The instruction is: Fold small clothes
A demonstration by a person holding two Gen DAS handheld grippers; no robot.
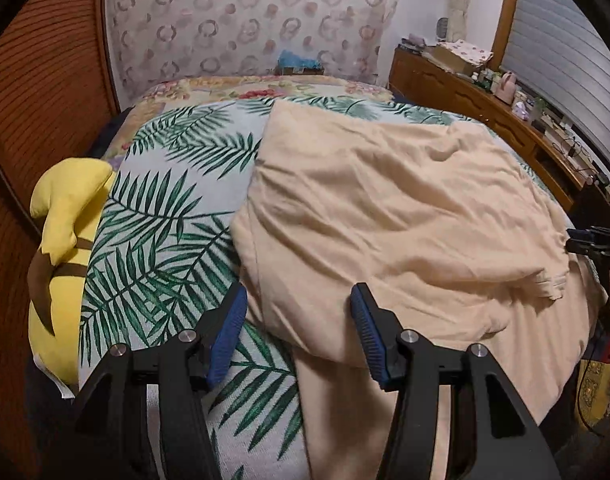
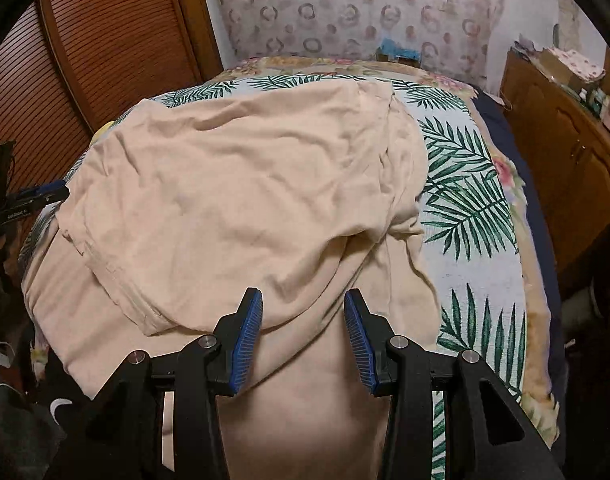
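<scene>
A beige garment (image 1: 393, 208) lies crumpled and partly folded over itself on the palm-leaf bedspread (image 1: 165, 208). It also fills the middle of the right wrist view (image 2: 241, 200). My left gripper (image 1: 299, 296) is open and empty, just above the garment's near left edge. My right gripper (image 2: 303, 300) is open and empty, over the garment's near edge. The right gripper also shows at the right edge of the left wrist view (image 1: 597, 242), and the left gripper at the left edge of the right wrist view (image 2: 37, 196).
A yellow plush toy (image 1: 69, 240) lies at the bed's left edge. A wooden slatted door (image 2: 105, 40) stands to the left. A wooden dresser (image 1: 485, 108) with small items runs along the right. A floral pillow (image 1: 249, 20) stands at the head.
</scene>
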